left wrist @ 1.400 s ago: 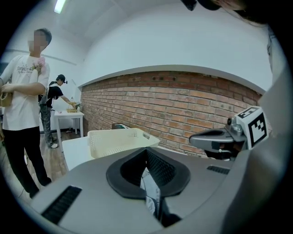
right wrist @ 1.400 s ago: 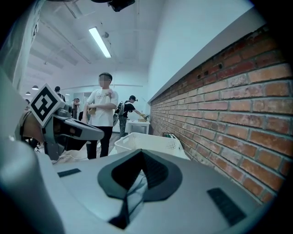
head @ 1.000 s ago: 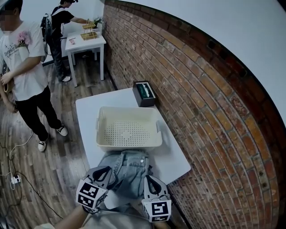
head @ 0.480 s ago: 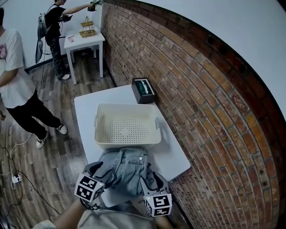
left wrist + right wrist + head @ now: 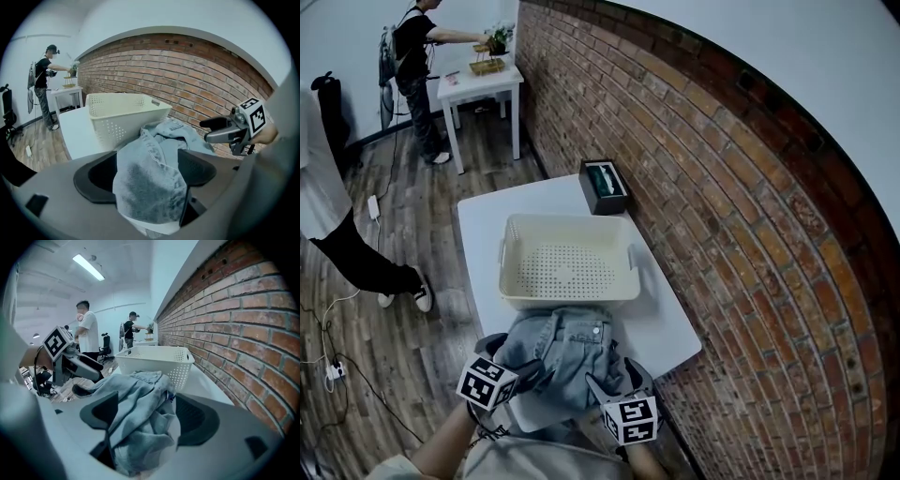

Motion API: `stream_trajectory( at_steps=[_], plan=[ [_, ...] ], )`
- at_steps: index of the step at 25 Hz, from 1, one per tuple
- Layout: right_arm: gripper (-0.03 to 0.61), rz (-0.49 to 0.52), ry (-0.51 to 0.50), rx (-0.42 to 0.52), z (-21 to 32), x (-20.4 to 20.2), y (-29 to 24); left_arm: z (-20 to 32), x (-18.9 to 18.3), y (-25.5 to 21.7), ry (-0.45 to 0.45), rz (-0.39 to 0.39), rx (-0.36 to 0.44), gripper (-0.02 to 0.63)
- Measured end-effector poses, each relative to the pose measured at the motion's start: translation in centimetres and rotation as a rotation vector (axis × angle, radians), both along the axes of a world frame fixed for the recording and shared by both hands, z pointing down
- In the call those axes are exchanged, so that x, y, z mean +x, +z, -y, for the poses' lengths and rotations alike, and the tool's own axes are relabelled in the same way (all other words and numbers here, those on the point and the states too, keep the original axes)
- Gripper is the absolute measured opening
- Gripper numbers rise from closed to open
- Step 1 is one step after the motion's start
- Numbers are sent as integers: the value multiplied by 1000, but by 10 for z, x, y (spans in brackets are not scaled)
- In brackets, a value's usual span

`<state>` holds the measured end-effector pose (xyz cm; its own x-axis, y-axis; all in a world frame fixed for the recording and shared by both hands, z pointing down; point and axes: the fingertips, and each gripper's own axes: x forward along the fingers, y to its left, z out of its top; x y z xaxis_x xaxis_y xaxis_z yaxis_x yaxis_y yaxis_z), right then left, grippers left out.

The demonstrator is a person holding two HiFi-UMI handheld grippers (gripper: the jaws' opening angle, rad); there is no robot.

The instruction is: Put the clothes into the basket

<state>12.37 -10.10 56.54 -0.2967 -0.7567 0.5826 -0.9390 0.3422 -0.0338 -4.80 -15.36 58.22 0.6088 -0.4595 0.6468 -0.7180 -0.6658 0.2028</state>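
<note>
Light blue denim shorts (image 5: 567, 352) lie crumpled on the near end of the white table (image 5: 483, 239), their waistband touching the empty cream perforated basket (image 5: 567, 292). My left gripper (image 5: 517, 361) is at the shorts' left side and my right gripper (image 5: 619, 377) at their right side. Both pairs of jaws are opening. In the left gripper view the denim (image 5: 150, 183) lies loosely between the spread jaws of the left gripper (image 5: 146, 171), with the basket (image 5: 122, 115) just beyond. In the right gripper view the denim (image 5: 136, 404) is draped between the parted jaws of the right gripper (image 5: 147, 413).
A black tissue box (image 5: 603, 187) stands behind the basket by the brick wall (image 5: 722, 187). One person (image 5: 337, 234) stands left of the table. Another person (image 5: 412, 66) is at a small white side table (image 5: 478, 84). Cables and a power strip (image 5: 333, 373) lie on the wooden floor.
Both grippers' jaws have spread apart around the denim shorts. The shorts have shifted slightly toward the basket. The person at left has stepped further out of view.
</note>
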Motion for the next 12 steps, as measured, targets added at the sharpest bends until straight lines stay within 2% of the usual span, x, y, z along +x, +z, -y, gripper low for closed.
stream_trajectory(
  at_steps=[8,12],
  plan=[
    [428,45,-8,-117,4,-2,22,1,1,22,20,13,-111,479],
    [471,55,-4,-208,5,-2,41,6,0,37,37,74,-134,503]
  ],
)
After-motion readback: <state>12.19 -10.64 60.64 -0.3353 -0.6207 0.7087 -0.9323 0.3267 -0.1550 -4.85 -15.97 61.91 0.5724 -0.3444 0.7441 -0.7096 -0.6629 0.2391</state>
